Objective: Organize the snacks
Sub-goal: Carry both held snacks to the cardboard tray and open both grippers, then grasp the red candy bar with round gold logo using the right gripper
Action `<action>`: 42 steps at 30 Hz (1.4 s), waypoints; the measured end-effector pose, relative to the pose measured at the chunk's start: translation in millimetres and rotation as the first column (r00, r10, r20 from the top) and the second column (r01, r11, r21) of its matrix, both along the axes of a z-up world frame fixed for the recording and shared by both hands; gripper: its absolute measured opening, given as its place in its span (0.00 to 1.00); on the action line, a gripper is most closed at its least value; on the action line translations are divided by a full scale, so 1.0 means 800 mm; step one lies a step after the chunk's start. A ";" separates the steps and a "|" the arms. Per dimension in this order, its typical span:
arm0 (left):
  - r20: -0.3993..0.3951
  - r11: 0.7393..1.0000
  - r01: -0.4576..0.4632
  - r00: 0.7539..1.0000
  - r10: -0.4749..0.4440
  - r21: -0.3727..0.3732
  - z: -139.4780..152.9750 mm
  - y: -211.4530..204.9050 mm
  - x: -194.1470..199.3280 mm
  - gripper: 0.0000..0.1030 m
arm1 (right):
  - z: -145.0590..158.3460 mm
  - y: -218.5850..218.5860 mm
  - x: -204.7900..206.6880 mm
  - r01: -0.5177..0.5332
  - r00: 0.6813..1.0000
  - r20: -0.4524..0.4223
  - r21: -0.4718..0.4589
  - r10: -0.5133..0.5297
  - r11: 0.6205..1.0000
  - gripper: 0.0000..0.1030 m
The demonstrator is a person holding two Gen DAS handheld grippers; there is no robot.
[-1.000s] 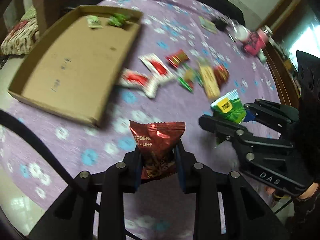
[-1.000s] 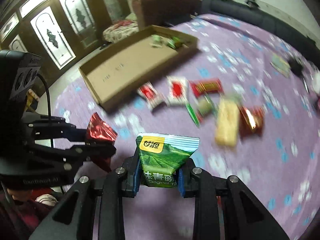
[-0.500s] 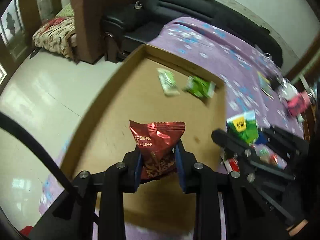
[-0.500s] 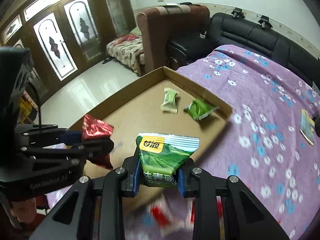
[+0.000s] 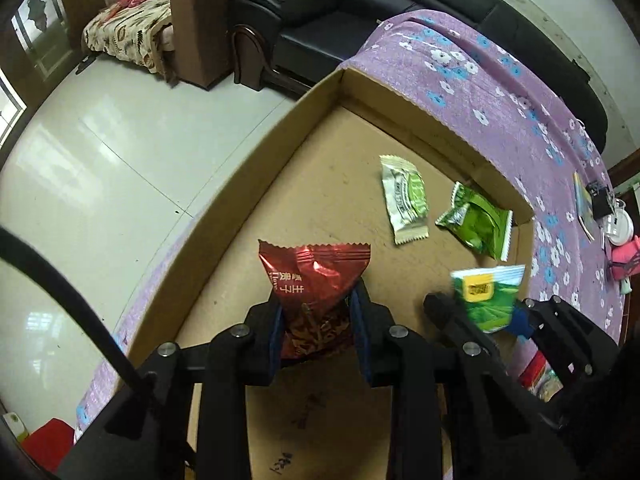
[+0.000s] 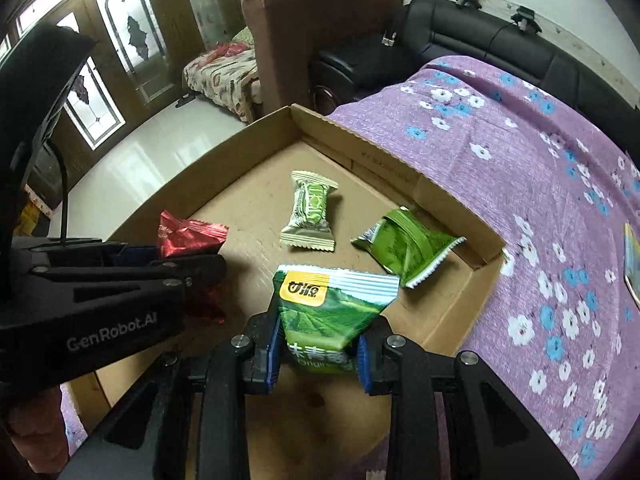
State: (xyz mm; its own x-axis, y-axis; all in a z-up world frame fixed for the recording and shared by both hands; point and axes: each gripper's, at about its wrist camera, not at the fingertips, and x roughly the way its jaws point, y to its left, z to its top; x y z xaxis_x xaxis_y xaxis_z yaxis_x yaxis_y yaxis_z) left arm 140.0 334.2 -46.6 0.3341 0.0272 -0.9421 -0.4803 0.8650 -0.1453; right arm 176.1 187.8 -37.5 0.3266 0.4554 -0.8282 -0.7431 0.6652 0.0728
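My left gripper (image 5: 318,316) is shut on a red foil snack packet (image 5: 314,280) and holds it above the floor of a shallow cardboard tray (image 5: 256,184). My right gripper (image 6: 318,344) is shut on a green snack packet with a yellow label (image 6: 334,304), also above the tray (image 6: 224,160). Each gripper shows in the other's view: the right one (image 5: 480,312) beside the left, the left one (image 6: 176,256) with its red packet (image 6: 188,236). Two snacks lie in the tray: a pale green packet (image 6: 310,210) and a dark green packet (image 6: 408,244).
The tray sits at the corner of a table under a purple flowered cloth (image 6: 540,168). A black sofa (image 6: 480,32) and a brown armchair (image 6: 320,20) stand beyond it. More snacks (image 5: 540,376) lie on the cloth at the right. White tiled floor is at the left.
Both grippers have moved from over the cloth to over the tray, carrying their packets. The two packets lying in the tray are now closer.
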 end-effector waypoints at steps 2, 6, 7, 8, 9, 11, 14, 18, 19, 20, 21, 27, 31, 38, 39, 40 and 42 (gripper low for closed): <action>-0.007 1.000 -0.007 1.000 0.007 -0.006 -0.002 0.002 0.002 0.33 | -0.005 0.005 0.001 -0.004 1.000 0.010 -0.026 0.005 1.000 0.30; -0.026 1.000 -0.016 1.000 0.016 -0.009 -0.002 0.005 0.004 0.49 | -0.006 0.004 0.004 -0.004 1.000 0.016 -0.031 0.005 1.000 0.35; -0.029 1.000 -0.023 0.999 0.023 0.002 -0.001 0.005 0.004 0.56 | -0.003 0.001 0.004 0.002 1.000 0.028 -0.030 -0.001 1.000 0.39; -0.022 1.000 -0.025 0.999 0.025 0.008 0.001 0.005 0.004 0.57 | -0.001 0.000 0.003 0.002 0.999 0.033 -0.030 -0.001 1.000 0.46; -0.017 1.000 -0.026 1.000 0.026 0.017 0.003 0.005 0.003 0.57 | 0.001 -0.003 0.003 0.000 0.999 0.034 -0.026 0.001 1.000 0.48; -0.020 0.999 -0.029 0.999 0.030 0.038 0.005 0.004 0.003 0.60 | 0.007 -0.011 0.003 0.006 0.999 0.034 -0.014 -0.005 1.000 0.48; -0.020 0.999 -0.036 0.999 0.037 0.039 0.009 0.005 0.001 0.61 | 0.014 -0.022 0.006 0.021 0.999 0.036 0.005 -0.021 1.000 0.48; -0.001 0.997 -0.029 1.000 0.029 0.067 0.020 -0.003 -0.005 0.61 | 0.025 -0.040 0.003 0.035 0.999 0.010 0.053 -0.035 0.998 0.48; 0.007 0.997 -0.029 1.000 0.028 0.077 0.024 -0.007 -0.008 0.61 | 0.028 -0.044 0.002 0.039 0.999 0.002 0.067 -0.039 0.997 0.48; 0.013 0.996 -0.028 1.000 0.027 0.089 0.027 -0.010 -0.010 0.61 | 0.032 -0.050 0.001 0.045 0.999 -0.006 0.079 -0.045 0.996 0.48; 0.016 0.994 -0.030 0.999 0.029 0.102 0.029 -0.014 -0.013 0.61 | 0.034 -0.054 -0.001 0.048 0.999 -0.012 0.089 -0.047 0.995 0.48; 0.067 0.981 -0.030 0.998 0.018 0.193 0.046 -0.050 -0.039 0.61 | 0.047 -0.090 -0.024 0.054 0.998 0.002 0.117 -0.055 0.992 0.55; 0.091 0.970 -0.011 0.996 -0.012 0.242 0.054 -0.082 -0.054 0.61 | 0.050 -0.116 -0.041 0.060 0.998 0.016 0.123 -0.062 0.991 0.63; 0.144 0.955 0.005 0.988 -0.050 0.295 0.069 -0.139 -0.080 0.65 | 0.054 -0.170 -0.071 0.058 0.998 0.025 0.139 -0.062 0.989 0.78; 0.154 0.954 0.006 0.987 -0.054 0.298 0.071 -0.148 -0.084 0.66 | 0.054 -0.177 -0.074 0.057 0.998 0.024 0.144 -0.061 0.988 0.78; 0.162 0.953 0.004 0.985 -0.055 0.302 0.073 -0.155 -0.087 0.66 | 0.054 -0.183 -0.077 0.057 0.998 0.019 0.148 -0.060 0.987 0.80; 0.171 0.949 0.010 0.983 -0.067 0.315 0.076 -0.171 -0.092 0.66 | 0.054 -0.200 -0.084 0.061 0.998 0.011 0.152 -0.064 0.986 0.80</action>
